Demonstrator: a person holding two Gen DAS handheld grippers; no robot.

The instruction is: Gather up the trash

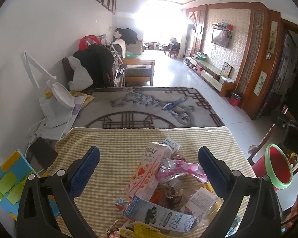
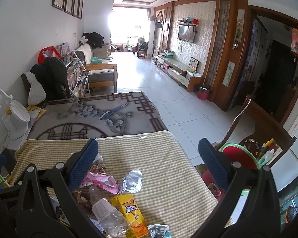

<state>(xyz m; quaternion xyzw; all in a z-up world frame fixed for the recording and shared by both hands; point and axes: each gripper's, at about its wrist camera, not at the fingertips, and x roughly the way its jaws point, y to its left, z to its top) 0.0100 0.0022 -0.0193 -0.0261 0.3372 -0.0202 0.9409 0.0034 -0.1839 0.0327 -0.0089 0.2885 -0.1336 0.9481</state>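
Two claws hang wide apart and hold nothing: the left claw (image 1: pixel 149 164) over the pink snack box (image 1: pixel 146 171), the right claw (image 2: pixel 148 156) over a foil scrap (image 2: pixel 132 180). Trash sits piled on the striped surface (image 2: pixel 159 154). No piece is picked yet; next, I think, one claw must drop and pinch something for the red bin (image 1: pixel 279 167) just beside.

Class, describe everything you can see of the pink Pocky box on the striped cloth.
The Pocky box is a long, slim carton, apparently cardboard, pale pink with strawberry hearts and biscuit sticks printed on it. It lies tilted, its top end propped up on the trash pile over the yellow striped cloth. Its top flap looks open. It sits between the left gripper's open fingers, untouched.
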